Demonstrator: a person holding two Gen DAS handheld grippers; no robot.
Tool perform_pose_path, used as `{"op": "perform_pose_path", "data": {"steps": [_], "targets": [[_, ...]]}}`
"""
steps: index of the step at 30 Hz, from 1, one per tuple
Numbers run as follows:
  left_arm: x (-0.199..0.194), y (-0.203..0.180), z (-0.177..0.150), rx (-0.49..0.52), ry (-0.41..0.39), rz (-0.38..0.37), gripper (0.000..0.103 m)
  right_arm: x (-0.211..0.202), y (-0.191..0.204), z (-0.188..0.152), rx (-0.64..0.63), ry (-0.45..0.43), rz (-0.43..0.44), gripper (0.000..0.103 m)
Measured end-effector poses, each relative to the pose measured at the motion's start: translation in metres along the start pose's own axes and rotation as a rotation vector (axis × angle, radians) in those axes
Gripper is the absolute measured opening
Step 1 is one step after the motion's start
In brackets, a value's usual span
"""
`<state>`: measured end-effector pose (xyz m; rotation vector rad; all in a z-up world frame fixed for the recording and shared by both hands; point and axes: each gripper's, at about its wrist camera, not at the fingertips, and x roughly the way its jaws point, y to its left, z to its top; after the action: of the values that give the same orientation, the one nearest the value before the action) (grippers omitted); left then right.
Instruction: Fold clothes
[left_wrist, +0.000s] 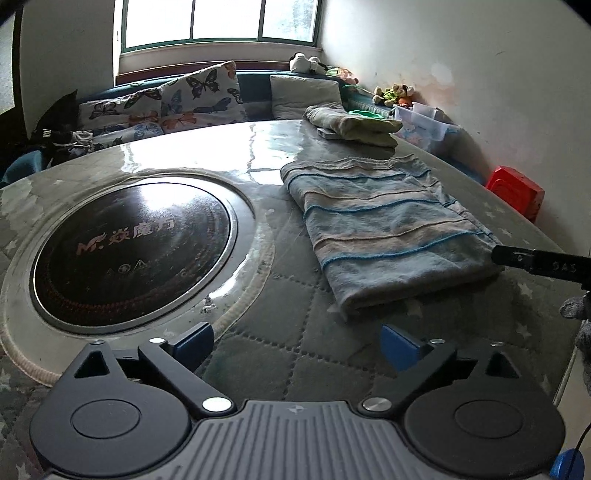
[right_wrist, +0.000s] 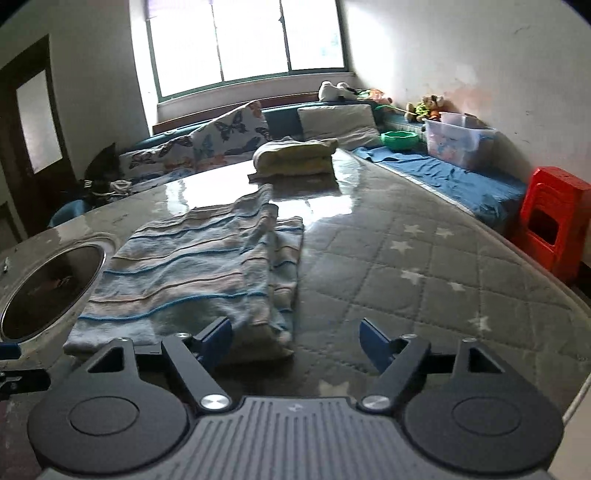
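On the quilted tabletop beside the inset cooktop, the striped cloth lies folded w/ both tongs, left & right, gaping empty: next, pinch near corners square, fold evenly.

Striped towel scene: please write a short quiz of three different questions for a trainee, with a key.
1. True or false: the striped towel lies folded on the table.
2. What sits behind the towel, near the table's far edge?
A. a folded pale garment
B. a kettle
C. a shoe
3. Fill in: the left hand-held gripper and the right hand-held gripper both stand ____, holding nothing.

Key: 1 true; 2 A, the folded pale garment; 3 open.
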<state>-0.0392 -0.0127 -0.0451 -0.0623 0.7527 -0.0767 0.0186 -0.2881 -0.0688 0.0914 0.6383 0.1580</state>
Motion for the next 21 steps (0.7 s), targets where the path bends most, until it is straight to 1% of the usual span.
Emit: {"op": "perform_pose_path", "data": {"steps": [2,4,10,14,21], "targets": [[0.0,-0.001,0.0,0.004,0.001,0.005,0.103,-0.001,-0.002,0.0,0.003,-0.005,-0.018,0.088],[0.0,-0.001,0.0,0.003,0.002,0.007,0.103,-0.002,-0.004,0.0,0.004,-0.01,-0.038,0.089],[0.001,-0.001,-0.001,-0.003,0.011,0.009,0.103,-0.004,-0.009,0.003,0.025,-0.022,-0.081,0.102],[0.001,-0.002,-0.002,-0.001,0.016,0.005,0.103,-0.002,-0.01,0.007,0.031,-0.032,-0.116,0.103],[0.0,-0.002,-0.001,-0.003,0.016,0.003,0.103,0.01,-0.024,0.013,0.108,-0.006,-0.169,0.103]]}}
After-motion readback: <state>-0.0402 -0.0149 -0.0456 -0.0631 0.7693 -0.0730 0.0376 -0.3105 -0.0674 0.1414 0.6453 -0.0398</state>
